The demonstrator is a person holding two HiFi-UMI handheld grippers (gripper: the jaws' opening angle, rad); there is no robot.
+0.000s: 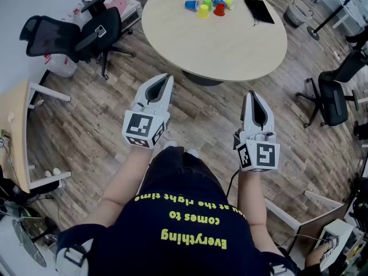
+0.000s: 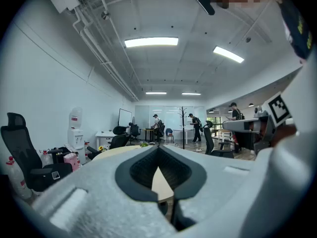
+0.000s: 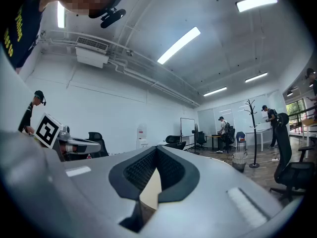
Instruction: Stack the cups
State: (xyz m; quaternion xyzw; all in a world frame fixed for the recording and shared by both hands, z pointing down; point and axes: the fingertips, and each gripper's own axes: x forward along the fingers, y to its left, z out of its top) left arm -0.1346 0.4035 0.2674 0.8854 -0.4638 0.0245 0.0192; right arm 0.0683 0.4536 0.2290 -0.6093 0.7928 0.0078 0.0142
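The left tool (image 1: 167,78) and the right tool (image 1: 253,95) are held level above the wooden floor (image 1: 201,117), each with its jaws closed together and empty. The coloured cups (image 1: 208,6) sit in a loose, unstacked cluster at the far side of the round bench (image 1: 218,45), well apart from both tools.

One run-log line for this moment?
phase: not started | left gripper: shut, empty | right gripper: shut, empty | cups: loose, far side of table
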